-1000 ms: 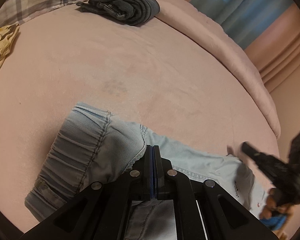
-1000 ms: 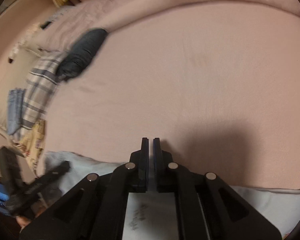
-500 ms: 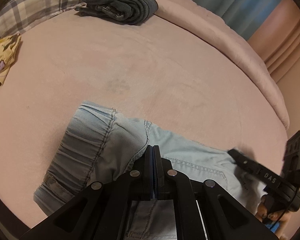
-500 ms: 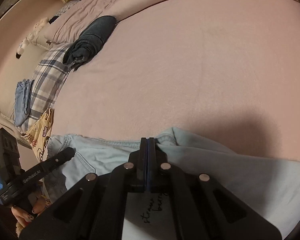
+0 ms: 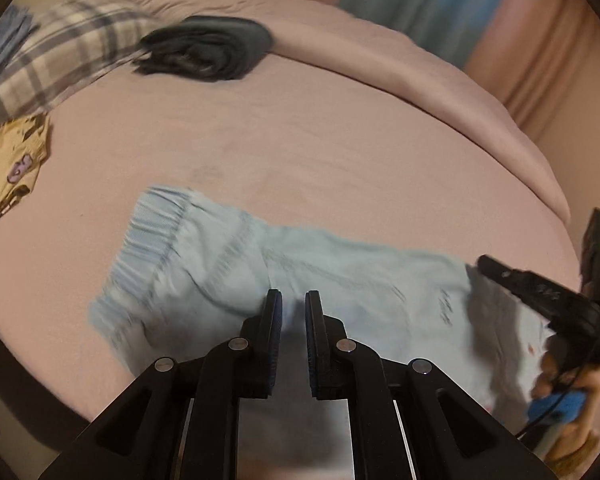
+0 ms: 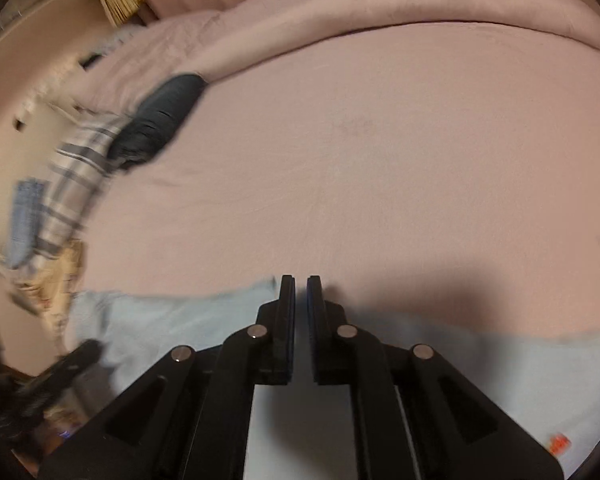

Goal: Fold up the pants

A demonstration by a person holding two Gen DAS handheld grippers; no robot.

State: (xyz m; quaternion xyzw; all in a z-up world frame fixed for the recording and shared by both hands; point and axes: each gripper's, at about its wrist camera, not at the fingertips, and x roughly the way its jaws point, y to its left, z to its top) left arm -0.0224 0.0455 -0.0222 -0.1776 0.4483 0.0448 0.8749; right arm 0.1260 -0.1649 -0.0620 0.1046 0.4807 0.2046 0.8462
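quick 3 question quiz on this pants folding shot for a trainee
1. True or false: the left hand-held gripper is clamped on the light blue pants.
2. What lies against the plaid pillow? A) dark folded garment B) white towel C) red shirt
3. Fill in: the pants lie on a ___ bed cover.

Key: 1 false, its jaws stand apart with nothing between them; 2 A; 3 pink.

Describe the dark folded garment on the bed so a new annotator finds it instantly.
Start from the pink bed and look to its far end, where the rolled pink duvet runs across. The dark folded garment lies just before that roll, beside the plaid pillow. It is charcoal, unlike the light blue pants near the grippers.
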